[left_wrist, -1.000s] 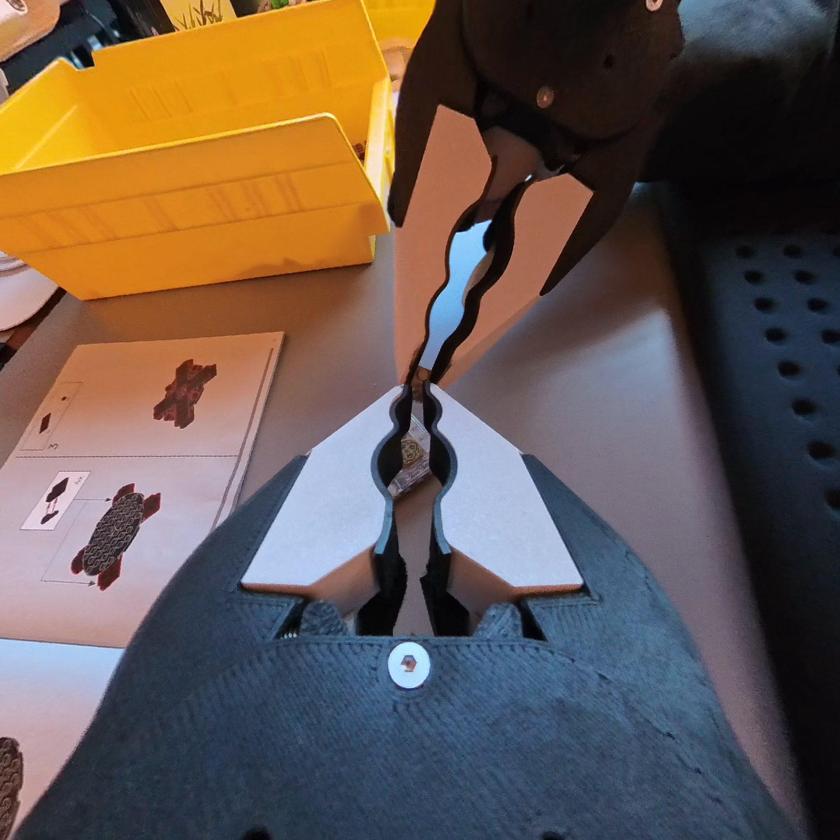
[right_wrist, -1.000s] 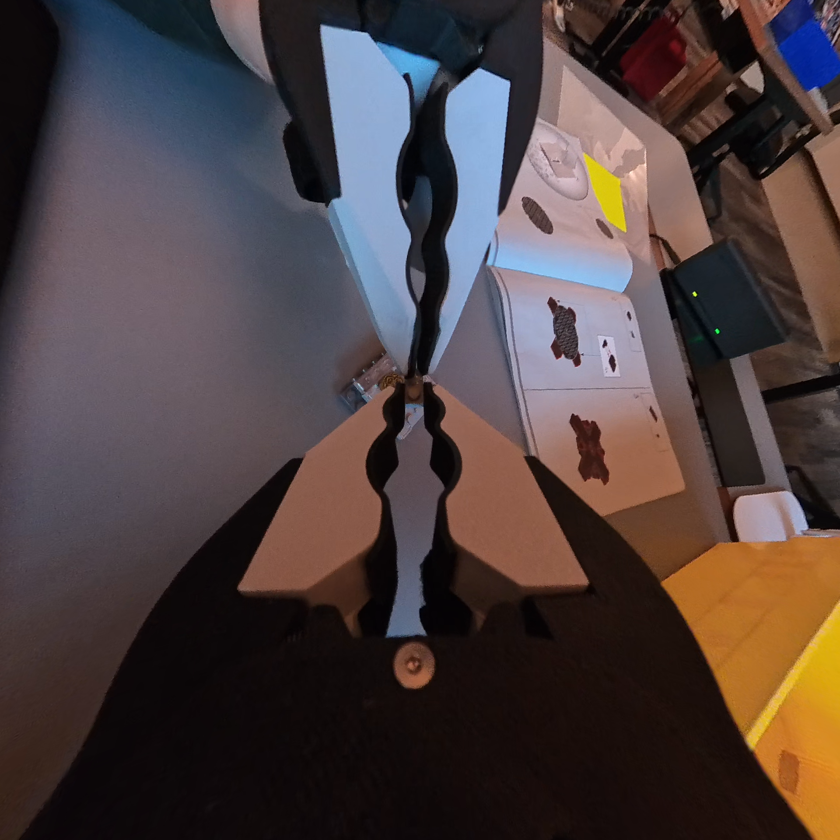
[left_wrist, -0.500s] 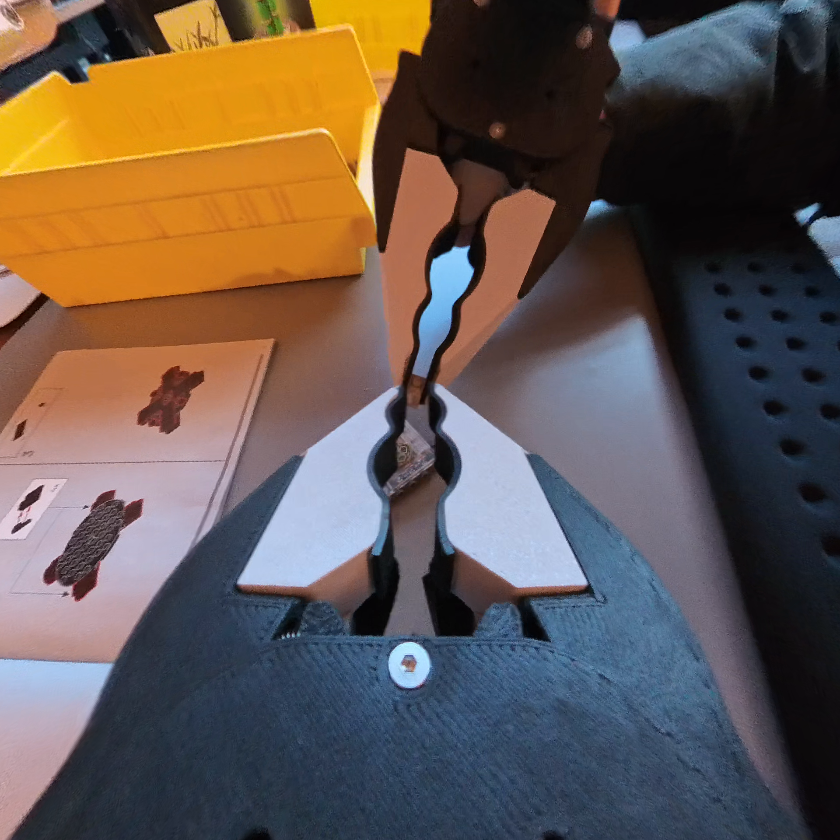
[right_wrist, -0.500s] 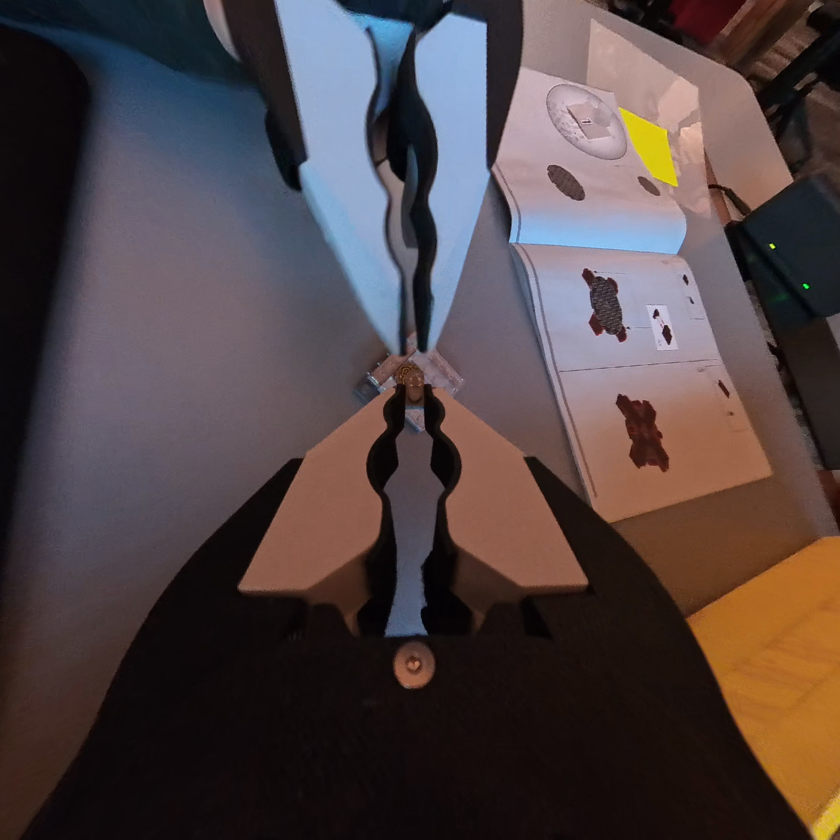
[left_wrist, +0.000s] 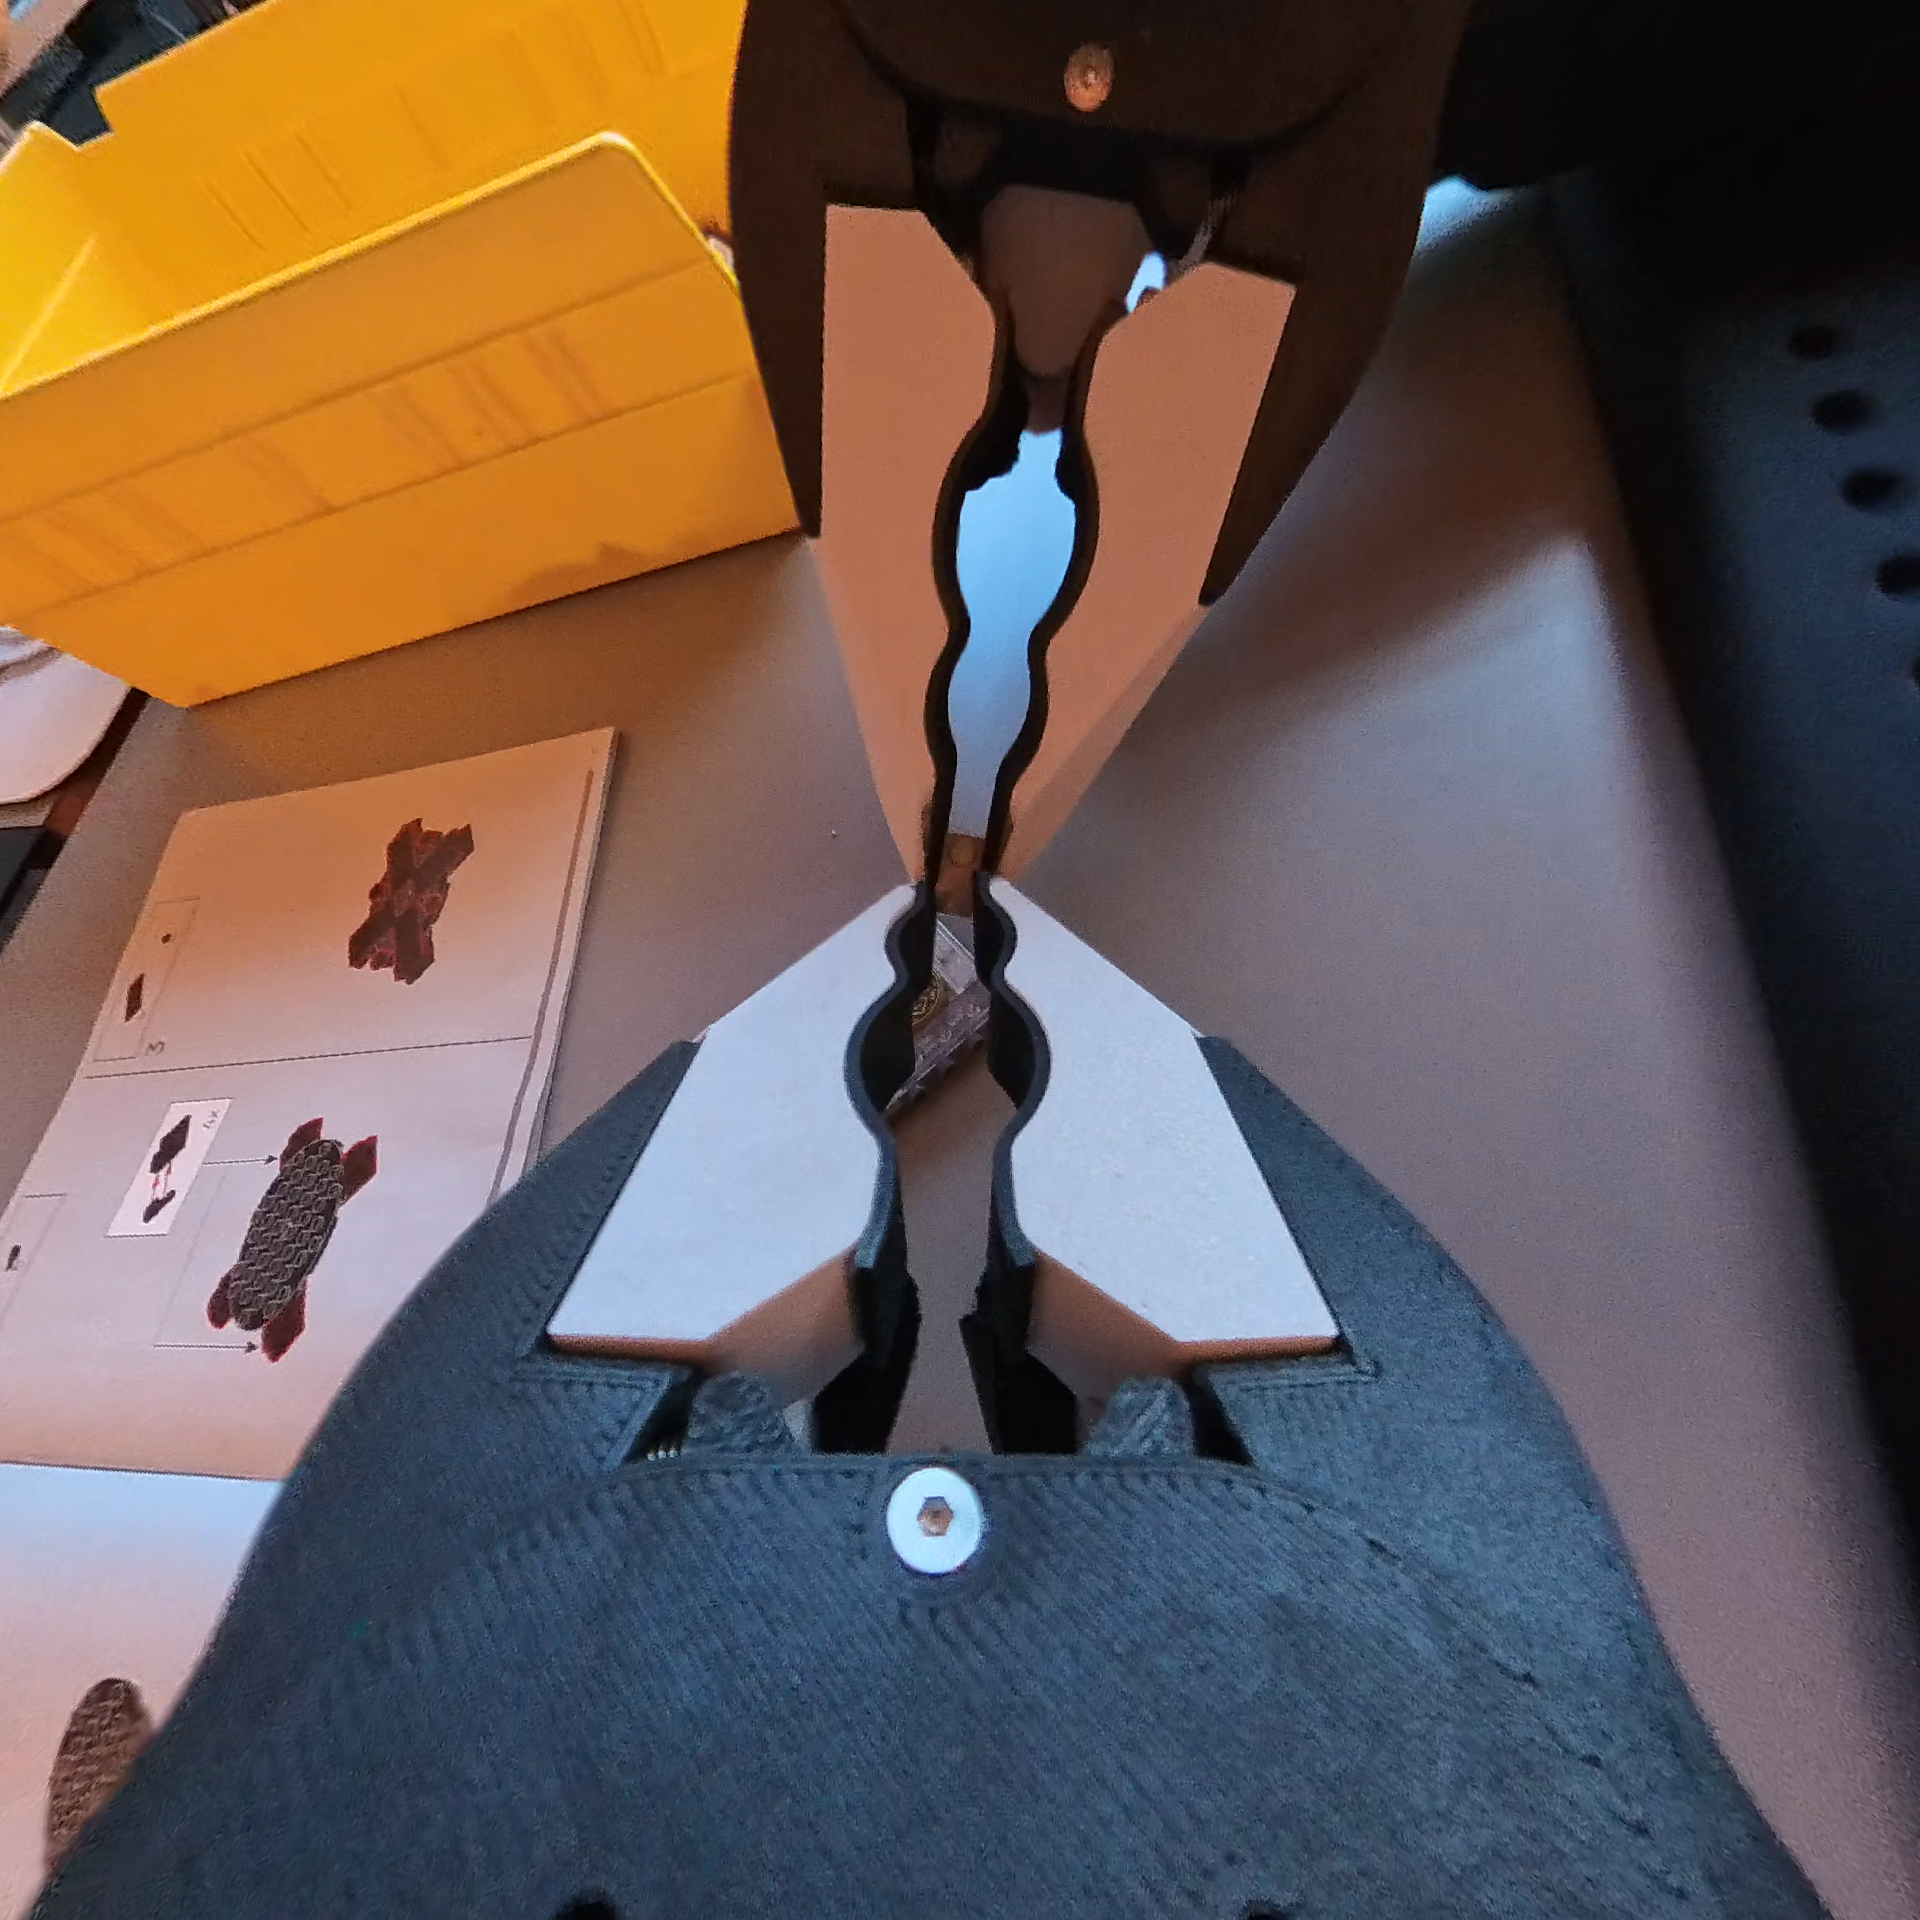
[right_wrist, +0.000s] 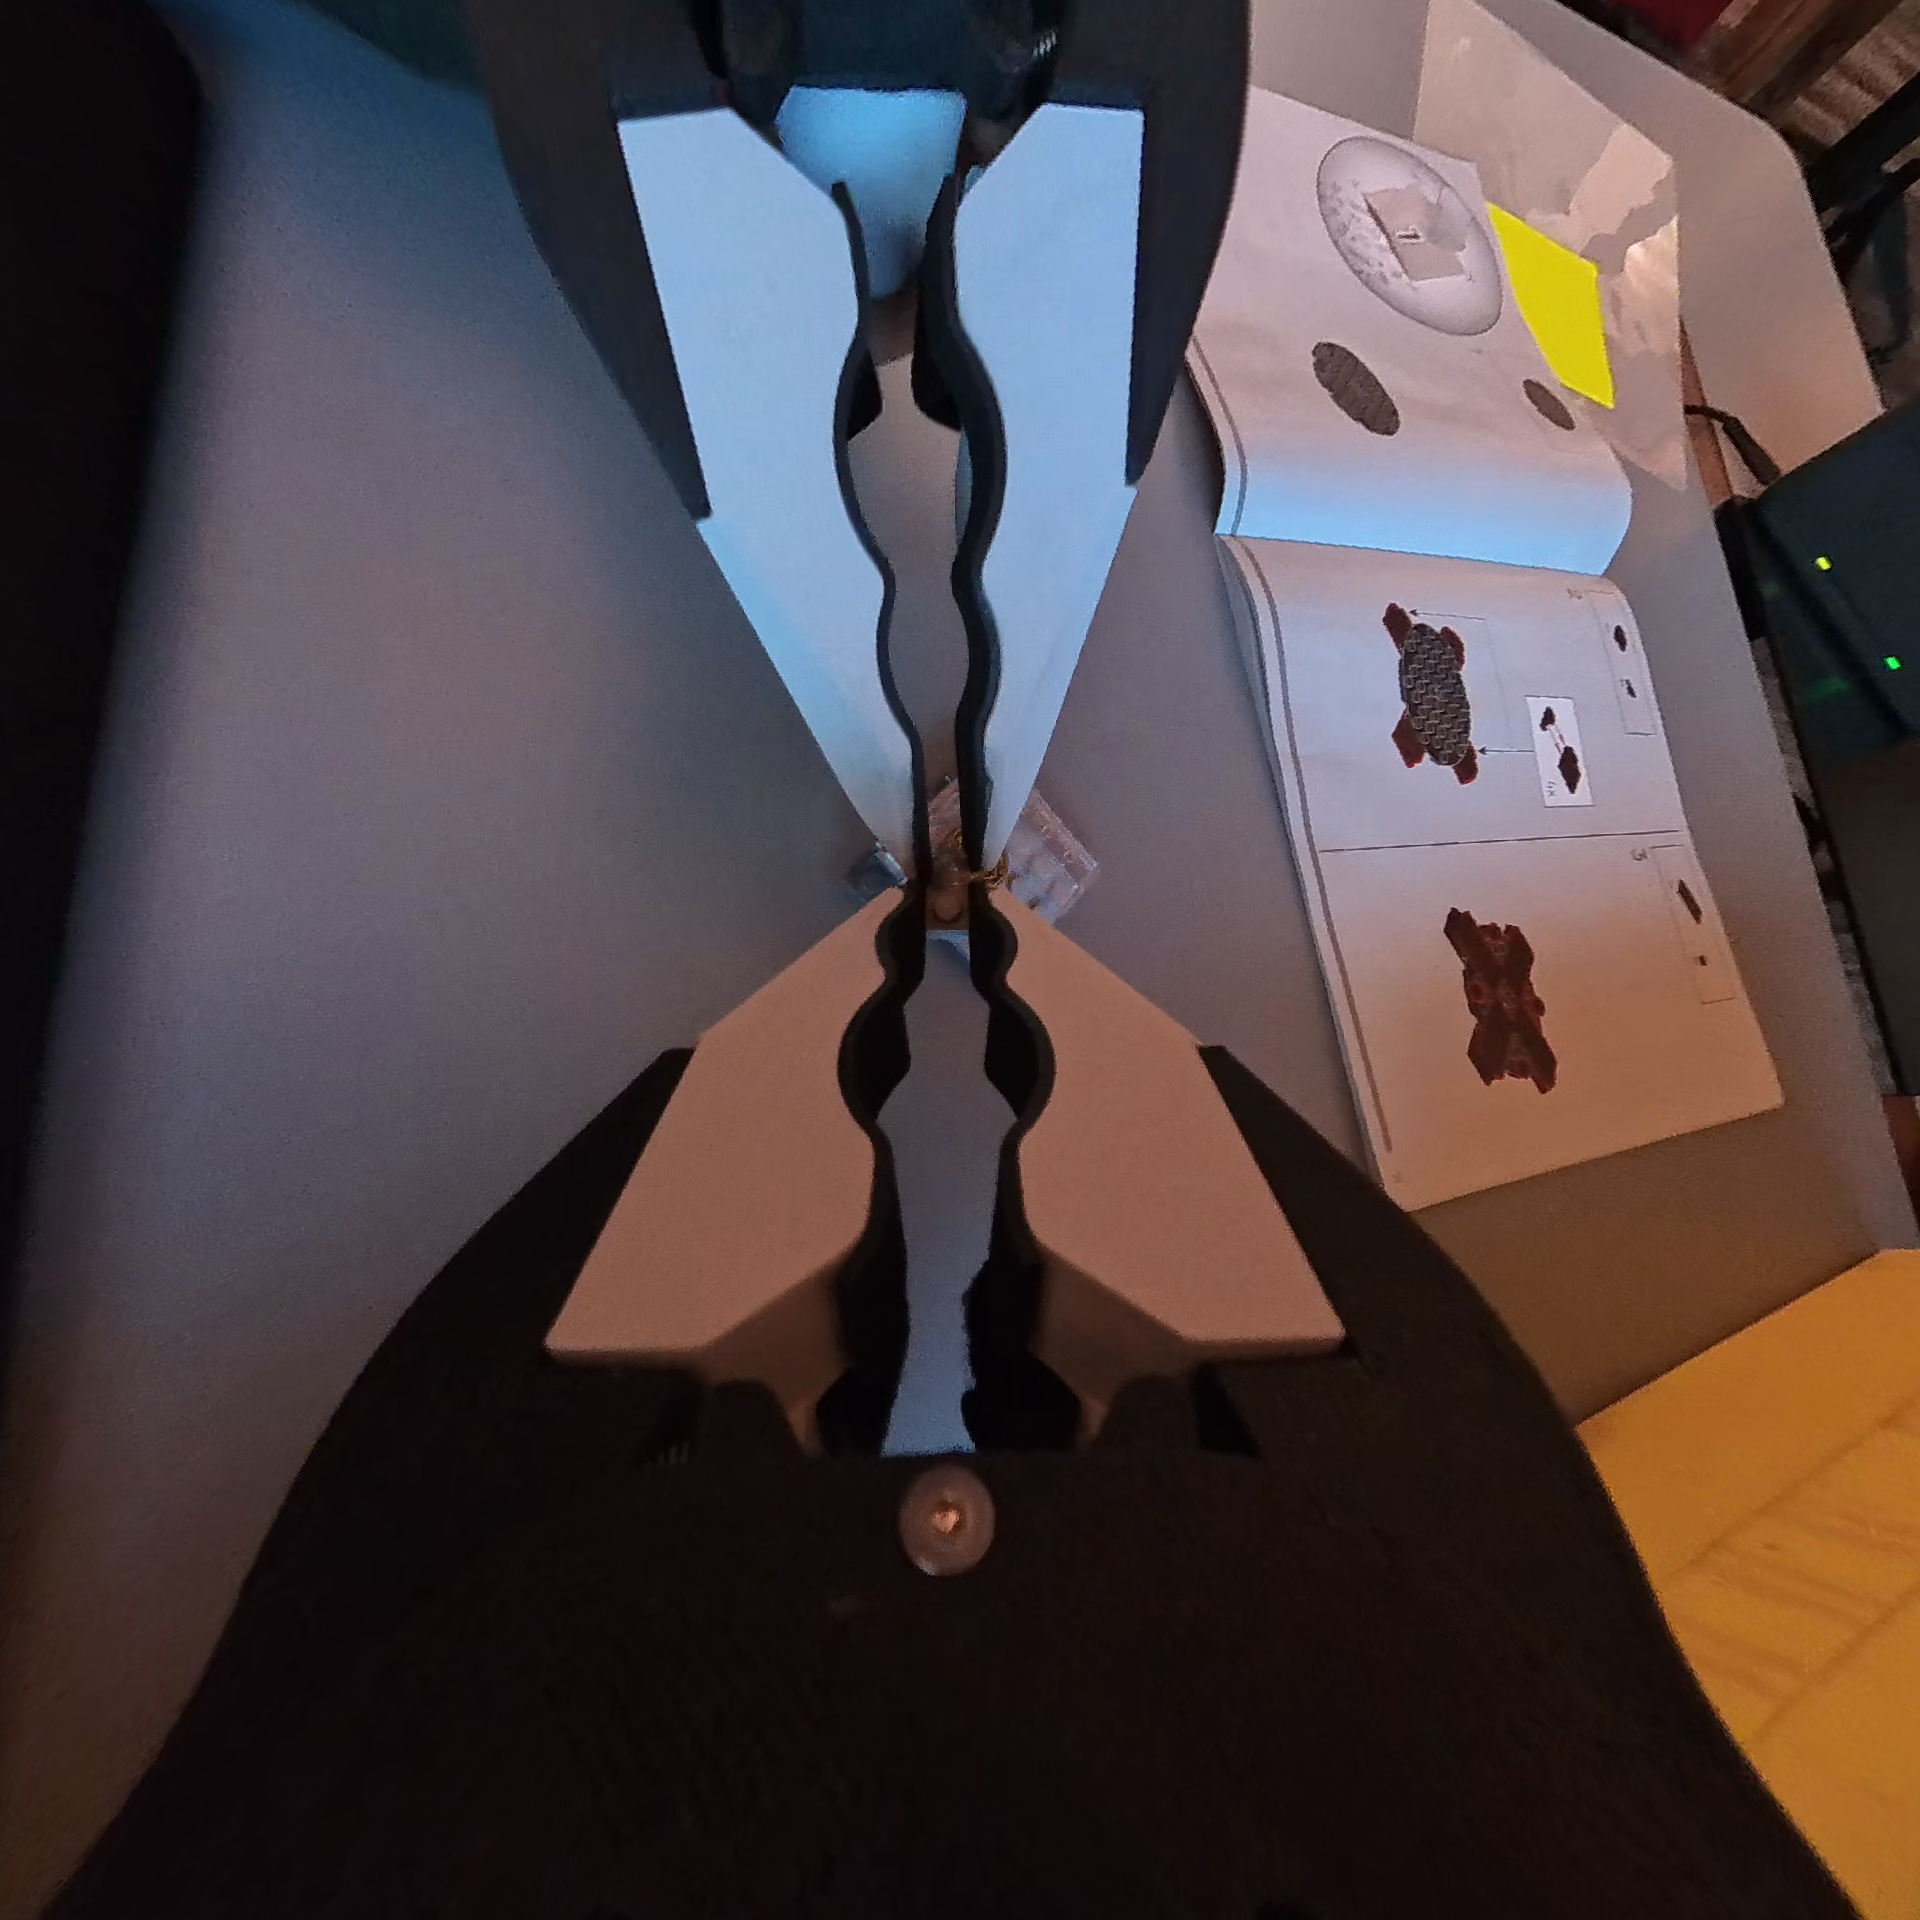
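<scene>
My left gripper (left_wrist: 951, 896) is shut on a small clear studded plate (left_wrist: 943, 1023), which shows between its fingers. My right gripper (left_wrist: 963, 854) comes down from above, tip to tip with the left, and is shut on a tiny tan piece (left_wrist: 964, 852). In the right wrist view my right gripper (right_wrist: 948, 906) pinches the tan piece (right_wrist: 948, 908) against the clear plate (right_wrist: 1044, 854), which the left gripper (right_wrist: 948, 864) holds from the far side. Both are just above the grey table (left_wrist: 1351, 935).
Yellow bins (left_wrist: 364, 364) stand at the back left. An open instruction booklet (left_wrist: 312, 1039) lies left of the grippers; in the right wrist view it (right_wrist: 1507, 883) lies beside a yellow note (right_wrist: 1553, 301). A dark perforated surface (left_wrist: 1818, 520) runs along the right. A black box (right_wrist: 1849, 623) sits past the table edge. My left and right fingertips are right by each other. The yellow note (right_wrist: 1553, 301) is about equally far from each gripper, around 40 cm.
Both grippers stay shut and tip to tip. The pair has shifted and turned a little over the table, and the clear plate has turned slightly in the left fingers.
</scene>
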